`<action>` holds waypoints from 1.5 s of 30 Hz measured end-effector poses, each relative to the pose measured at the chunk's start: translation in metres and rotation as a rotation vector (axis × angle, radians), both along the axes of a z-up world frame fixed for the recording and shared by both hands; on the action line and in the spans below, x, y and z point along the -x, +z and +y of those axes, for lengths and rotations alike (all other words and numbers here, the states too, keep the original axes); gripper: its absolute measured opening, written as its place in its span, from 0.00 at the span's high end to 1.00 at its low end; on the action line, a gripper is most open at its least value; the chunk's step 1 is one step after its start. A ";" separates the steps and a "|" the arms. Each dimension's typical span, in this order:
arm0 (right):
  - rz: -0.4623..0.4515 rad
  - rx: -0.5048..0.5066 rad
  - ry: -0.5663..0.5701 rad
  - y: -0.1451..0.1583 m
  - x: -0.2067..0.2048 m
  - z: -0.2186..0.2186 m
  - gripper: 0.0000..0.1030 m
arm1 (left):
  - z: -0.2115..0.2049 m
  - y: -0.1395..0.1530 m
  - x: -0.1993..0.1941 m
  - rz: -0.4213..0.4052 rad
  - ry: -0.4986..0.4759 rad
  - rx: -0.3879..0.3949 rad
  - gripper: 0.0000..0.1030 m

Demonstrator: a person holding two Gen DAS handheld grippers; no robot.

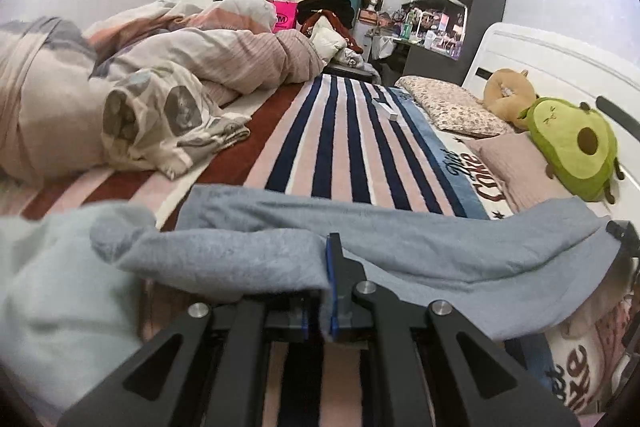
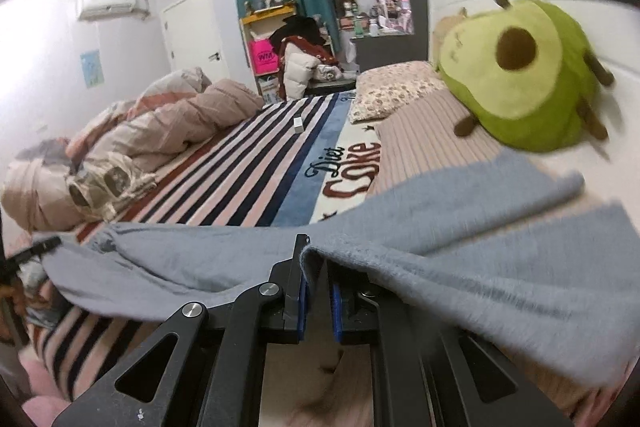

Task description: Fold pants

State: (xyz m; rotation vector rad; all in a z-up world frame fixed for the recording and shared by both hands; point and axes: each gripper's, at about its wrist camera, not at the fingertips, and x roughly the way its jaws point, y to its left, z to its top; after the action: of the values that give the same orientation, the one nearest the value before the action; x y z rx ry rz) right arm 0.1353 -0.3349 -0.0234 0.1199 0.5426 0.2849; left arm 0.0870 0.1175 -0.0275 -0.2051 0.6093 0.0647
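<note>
1. Left wrist view: the left gripper (image 1: 326, 291) has its two fingers pressed together on an edge of the gray pants (image 1: 420, 247). The cloth hangs over the fingers and spreads out to both sides just in front of them.
2. Right wrist view: the right gripper (image 2: 316, 291) is pinching the same gray pants (image 2: 460, 267) too. A fold of cloth sits between its blue pads (image 2: 337, 311).
3. Both tools hold the pants up, stretched between them, just above the striped blanket (image 1: 340, 147) on the bed.
4. I think this is the lifting part of a fold. Next, both tools should carry the held edge forward together, lay it flat over the rest of the pants, then let go. They should move evenly so the cloth does not bunch up.
5. Far ahead of the tools is a yellow shelf (image 2: 264, 23) with a pink bag (image 2: 262, 57) in it. I cannot tell what is in the bag.
6. A green avocado toy (image 2: 520, 75) lies ahead to the right, near the cloth.
</note>
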 end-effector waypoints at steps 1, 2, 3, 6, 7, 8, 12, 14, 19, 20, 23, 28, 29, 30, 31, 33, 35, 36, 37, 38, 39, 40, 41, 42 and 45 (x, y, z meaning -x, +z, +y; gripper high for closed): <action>0.003 0.018 0.003 0.001 -0.007 0.003 0.96 | 0.001 -0.001 -0.007 0.009 0.002 -0.006 0.96; 0.009 0.030 0.005 0.000 -0.012 0.003 0.96 | 0.001 -0.002 -0.019 0.020 0.003 -0.014 0.96; 0.018 0.040 0.008 0.000 -0.020 0.005 0.96 | 0.001 -0.003 -0.026 0.025 0.004 -0.019 0.96; 0.036 0.074 0.012 -0.003 -0.040 0.009 0.96 | 0.000 -0.010 -0.060 0.062 0.004 -0.059 0.96; 0.041 0.093 0.009 -0.005 -0.046 0.011 0.96 | 0.000 -0.013 -0.068 0.070 0.005 -0.065 0.96; 0.045 0.109 0.007 -0.006 -0.052 0.012 0.96 | 0.000 -0.016 -0.076 0.078 0.003 -0.072 0.96; 0.058 0.190 -0.002 -0.011 -0.075 0.022 0.96 | -0.003 -0.025 -0.110 0.114 0.000 -0.113 0.96; 0.071 0.227 -0.011 -0.015 -0.088 0.026 0.96 | -0.003 -0.030 -0.125 0.132 -0.004 -0.125 0.96; 0.101 0.291 -0.016 -0.026 -0.116 0.032 0.96 | -0.002 -0.048 -0.154 0.190 0.007 -0.157 0.92; 0.105 0.303 -0.018 -0.029 -0.123 0.033 0.96 | -0.002 -0.051 -0.159 0.201 0.017 -0.174 0.86; 0.131 0.297 -0.020 -0.036 -0.136 0.034 0.93 | 0.001 -0.052 -0.167 0.198 0.106 -0.251 0.35; 0.154 0.254 0.038 -0.038 -0.137 0.036 0.31 | 0.011 -0.035 -0.159 0.152 0.102 -0.237 0.32; 0.152 0.249 0.052 -0.037 -0.133 0.037 0.31 | 0.011 -0.032 -0.156 0.145 0.103 -0.239 0.31; 0.150 0.241 0.070 -0.034 -0.128 0.038 0.31 | 0.012 -0.027 -0.150 0.131 0.106 -0.228 0.30; 0.143 0.229 0.080 -0.031 -0.122 0.037 0.31 | 0.013 -0.024 -0.146 0.122 0.105 -0.215 0.29; 0.127 0.216 0.086 -0.024 -0.110 0.038 0.28 | 0.013 -0.015 -0.133 0.097 0.085 -0.175 0.24; 0.119 0.201 0.099 -0.018 -0.098 0.039 0.27 | 0.008 -0.010 -0.122 0.089 0.058 -0.149 0.23; 0.119 0.192 0.116 -0.016 -0.093 0.040 0.27 | 0.005 -0.009 -0.115 0.092 0.033 -0.134 0.23; 0.122 0.185 0.138 -0.015 -0.088 0.043 0.27 | 0.001 -0.009 -0.110 0.098 0.015 -0.125 0.23; 0.130 0.184 0.166 -0.016 -0.084 0.046 0.27 | -0.002 -0.010 -0.105 0.107 -0.005 -0.118 0.23; 0.139 0.195 0.184 -0.018 -0.078 0.049 0.27 | -0.006 -0.013 -0.097 0.120 -0.027 -0.113 0.23; 0.145 0.215 0.182 -0.020 -0.072 0.051 0.27 | -0.008 -0.015 -0.090 0.128 -0.036 -0.111 0.23; 0.149 0.225 0.174 -0.022 -0.067 0.051 0.27 | -0.010 -0.017 -0.083 0.134 -0.042 -0.109 0.23; 0.160 0.226 0.157 -0.026 -0.060 0.047 0.27 | -0.012 -0.019 -0.076 0.141 -0.052 -0.106 0.23; 0.190 0.180 0.106 -0.030 -0.043 0.026 0.27 | -0.018 -0.022 -0.064 0.148 -0.079 -0.107 0.23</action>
State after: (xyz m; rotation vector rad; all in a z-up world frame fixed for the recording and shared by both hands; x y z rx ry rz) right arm 0.1779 -0.3085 -0.0535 -0.0574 0.7614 0.3283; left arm 0.1511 0.0992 -0.0499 -0.0729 0.7592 0.0358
